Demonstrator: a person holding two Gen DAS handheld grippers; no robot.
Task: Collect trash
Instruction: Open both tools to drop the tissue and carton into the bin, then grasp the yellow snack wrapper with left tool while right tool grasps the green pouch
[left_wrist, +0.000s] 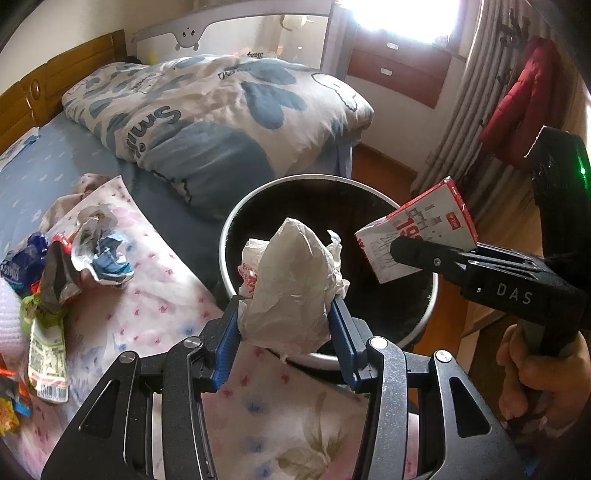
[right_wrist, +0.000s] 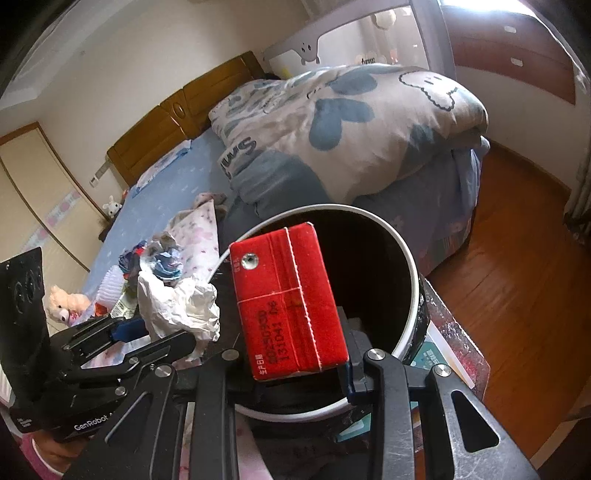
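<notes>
Now carton (right_wrist: 288, 302) clamped in right tool (right_wrist: 295, 365), over bin (right_wrist: 413, 280)

Crumpled white paper (left_wrist: 291, 284) and red carton (right_wrist: 291, 299) above black bin (left_wrist: 424, 310).

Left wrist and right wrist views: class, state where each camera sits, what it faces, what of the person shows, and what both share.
Left wrist: on the left hand-held gripper, looking down over a crumpled paper bag into the bin; a hand shows.
Right wrist: on the right hand-held gripper, facing its red carton above the bin; no hand clearly shows.
Shared: bin, bed, both pieces of trash, each other's gripper.
</notes>
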